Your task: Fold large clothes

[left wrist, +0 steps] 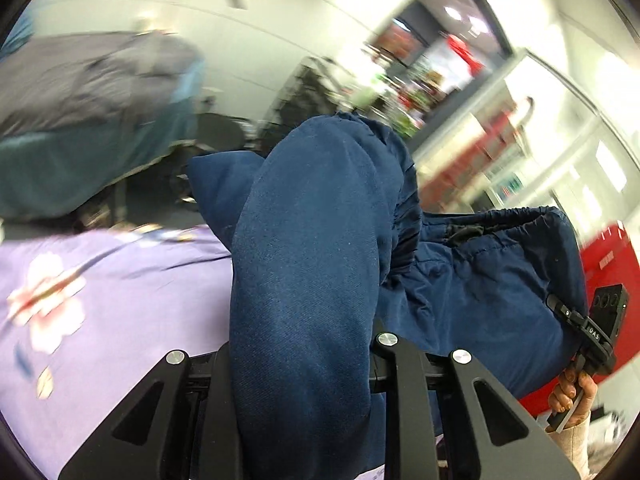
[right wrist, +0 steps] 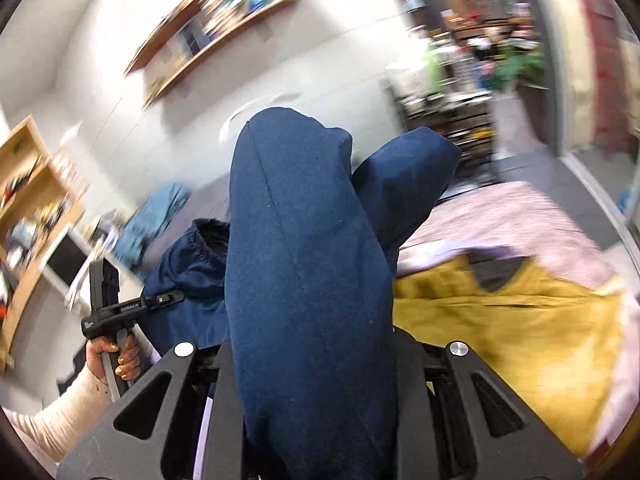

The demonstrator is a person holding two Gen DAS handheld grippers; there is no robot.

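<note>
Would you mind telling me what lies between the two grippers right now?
A span of the navy blue elastic-waisted cotton garment stretches between the left gripper and right gripper, both clamped on it; the left wrist view shows this best.

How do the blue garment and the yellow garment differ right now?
The blue garment is lifted, pinched in both the left gripper and the right gripper; the yellow garment lies spread on the bed, untouched. The blue one is bunched into thick folds with a gathered elastic edge; the yellow one lies mostly flat. Both are plain, single-colour cloth.
</note>
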